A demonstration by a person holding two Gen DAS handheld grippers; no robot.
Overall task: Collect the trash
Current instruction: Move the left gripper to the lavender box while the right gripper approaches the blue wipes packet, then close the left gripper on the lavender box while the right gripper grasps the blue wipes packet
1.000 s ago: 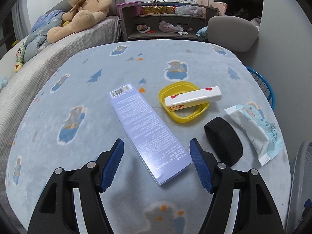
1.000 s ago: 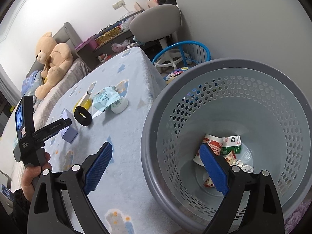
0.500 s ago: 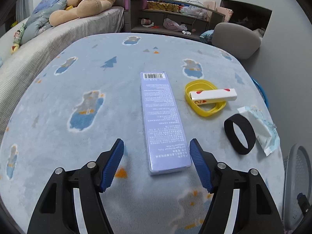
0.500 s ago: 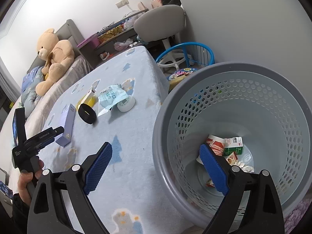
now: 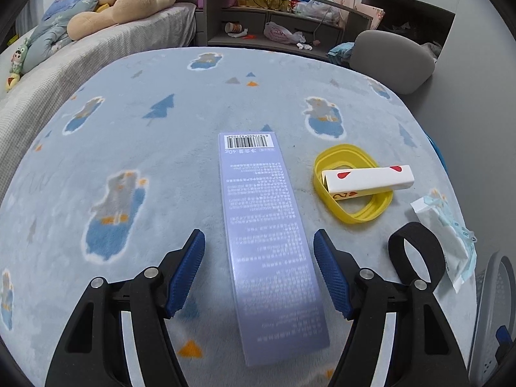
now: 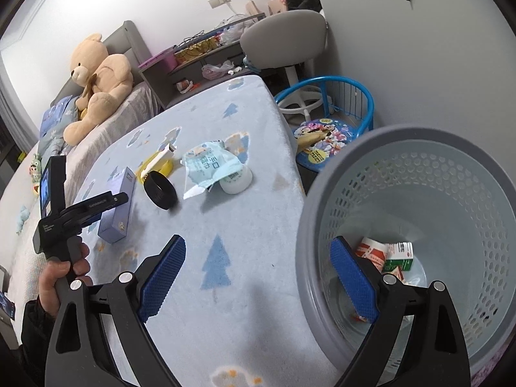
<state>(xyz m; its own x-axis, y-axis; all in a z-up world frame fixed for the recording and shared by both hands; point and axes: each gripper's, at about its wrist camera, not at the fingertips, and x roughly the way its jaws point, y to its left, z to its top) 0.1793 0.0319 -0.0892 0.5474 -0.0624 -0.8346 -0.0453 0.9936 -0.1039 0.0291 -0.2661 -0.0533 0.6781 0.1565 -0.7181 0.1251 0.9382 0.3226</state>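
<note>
The desk (image 5: 180, 74), covered w/ a light blue fleece cloth with bear and tree prints, carries all the loose things. At its right edge stands the big grey perforated plastic trash basket (image 6: 429, 148); at its bottom lie some red-white and green-white cartons (image 6: 385, 251).

Next in size is the long pale purple cardboard box (image 5: 264, 235), lying flat on the desk, barcode end away from the camera. Its near part sits between the two blue pads of the left claw (image 5: 259, 277), approx. in the middle. The claw is spread wide and the pads stand apart from the box on both sides, so it holds nothing. In the right wrist view the same left claw (image 6: 106, 206) is seen from the side, just beside the box (image 6: 117, 206).

The right claw (image 6: 258, 279) is also wide open and empty; its left pad is over the desk, its right pad over the basket opening.

Right of the box: a yellow plastic ring-shaped lid (image 5: 351, 183) w/ a white playing-card box with red hearts (image 5: 367, 179) resting across it. Nearer to the desk edge, a black round band (image 5: 416, 259) stands on edge, and just beside it a white-blue wet wipes pack (image 5: 448, 238). In the right wrist view a small white jar (image 6: 237, 180) lies touching that pack (image 6: 209, 164).
</note>
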